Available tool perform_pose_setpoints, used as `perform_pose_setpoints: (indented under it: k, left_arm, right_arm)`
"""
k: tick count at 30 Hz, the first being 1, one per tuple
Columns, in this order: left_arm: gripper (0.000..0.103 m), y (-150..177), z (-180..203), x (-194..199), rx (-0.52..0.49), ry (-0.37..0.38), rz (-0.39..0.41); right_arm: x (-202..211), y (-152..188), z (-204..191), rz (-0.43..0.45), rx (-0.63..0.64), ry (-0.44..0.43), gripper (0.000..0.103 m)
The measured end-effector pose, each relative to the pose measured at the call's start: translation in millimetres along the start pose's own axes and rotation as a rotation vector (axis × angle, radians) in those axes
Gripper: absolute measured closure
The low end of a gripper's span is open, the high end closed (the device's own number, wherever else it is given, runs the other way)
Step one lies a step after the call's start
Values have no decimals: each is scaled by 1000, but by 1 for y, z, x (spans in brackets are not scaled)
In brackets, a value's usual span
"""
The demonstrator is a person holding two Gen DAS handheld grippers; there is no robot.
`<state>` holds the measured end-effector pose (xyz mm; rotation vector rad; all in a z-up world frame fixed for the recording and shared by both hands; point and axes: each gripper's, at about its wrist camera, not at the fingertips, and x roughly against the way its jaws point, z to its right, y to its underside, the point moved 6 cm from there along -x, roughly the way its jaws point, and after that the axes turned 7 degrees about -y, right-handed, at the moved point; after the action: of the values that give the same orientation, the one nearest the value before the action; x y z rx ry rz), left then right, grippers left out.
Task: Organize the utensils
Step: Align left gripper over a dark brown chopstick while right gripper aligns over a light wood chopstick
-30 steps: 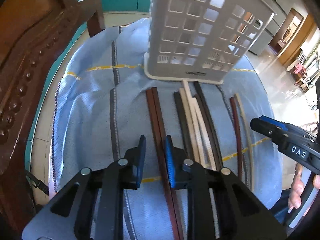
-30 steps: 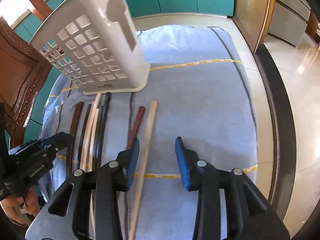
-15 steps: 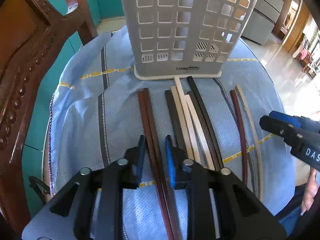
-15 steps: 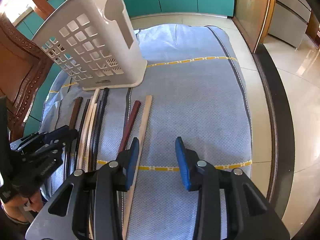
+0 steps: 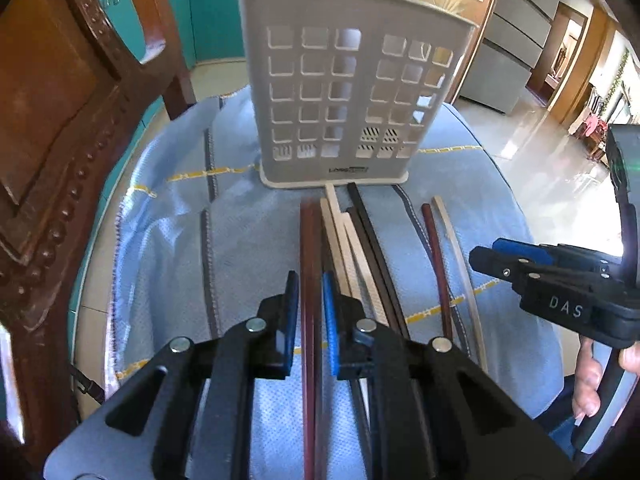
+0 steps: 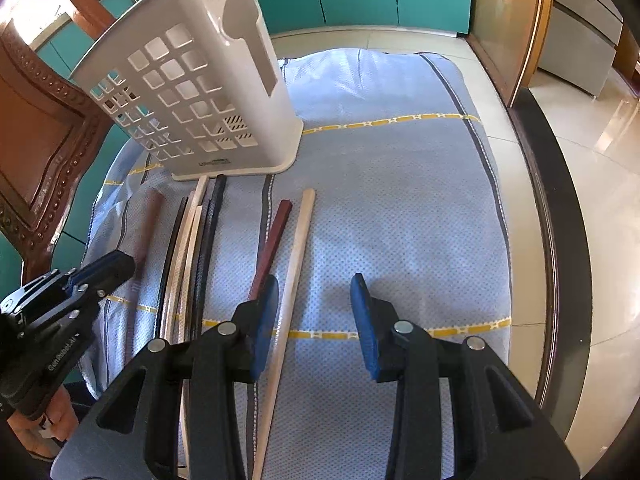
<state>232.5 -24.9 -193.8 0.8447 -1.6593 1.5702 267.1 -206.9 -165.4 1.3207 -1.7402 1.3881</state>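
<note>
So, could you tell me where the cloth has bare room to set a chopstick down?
The widest free patch lies right of the pale chopstick, out to the cloth edge, ahead of the right gripper. A narrower strip lies left of the reddish pair. Below the holder, chopsticks crowd together.

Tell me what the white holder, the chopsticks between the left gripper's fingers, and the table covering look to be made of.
White holder: moulded matte plastic, judging by its uniform square cut-outs. Reddish-brown chopsticks between the left gripper fingers: probably lacquered wood, smooth and slightly glossy, though plastic is possible. Blue cloth: woven fabric with visible dotted weave and stripes.
</note>
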Motion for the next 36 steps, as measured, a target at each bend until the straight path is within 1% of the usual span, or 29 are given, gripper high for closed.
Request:
perform_pose_setpoints:
  k: [3,6,7,13,16,17,18,19,20,21,23,26,27,28,30,36]
  left_arm:
    - [88,-1,-11,6,12,-19,5]
    - [81,0,-22,8,25,-33,-7]
    - [78,0,-17,3,26,-39,-11]
    - [68,2,-15,-5,32,-64,-30]
    - [66,3,-16,-7,38,-71,-34]
    - [66,3,-17,-7,40,-73,-35]
    - [66,3,-17,-8,41,-74,-35]
    - [66,3,-17,-8,42,-76,-36]
    - [66,3,-18,-8,42,-77,-37]
    - [66,3,-18,-8,42,-77,-37]
    - [66,3,-18,-9,41,-78,-38]
    - [65,3,-19,-8,42,-81,-39]
    - [65,4,-19,-8,42,-81,-39]
    - [64,4,-19,-9,42,-81,-39]
    - [63,4,-18,-9,38,-81,-41]
    - [60,5,-13,-11,26,-79,-43]
  right_arm:
    - [-2,0,-1,-5,0,3,65]
    - [-5,1,-3,-10,7,6,64]
    - [-6,1,-4,-11,9,8,64]
    - [-14,5,-13,-24,50,41,64]
    - [-15,7,-18,-17,98,79,64]
    - [-16,8,-21,-16,116,89,66]
    - [-17,9,-23,-13,135,98,74]
    - [-17,10,-25,-14,149,101,80]
    - [-18,10,-27,-16,158,92,89]
    - [-19,12,-29,-21,169,83,93]
    - [-18,13,-32,-18,196,95,93]
    - [-14,10,-30,20,263,202,95]
    - [-14,9,-30,28,270,221,95]
    - [-14,9,-30,29,266,219,95]
    - [-14,10,-30,21,244,181,95]
    - [-13,12,-32,21,238,176,95]
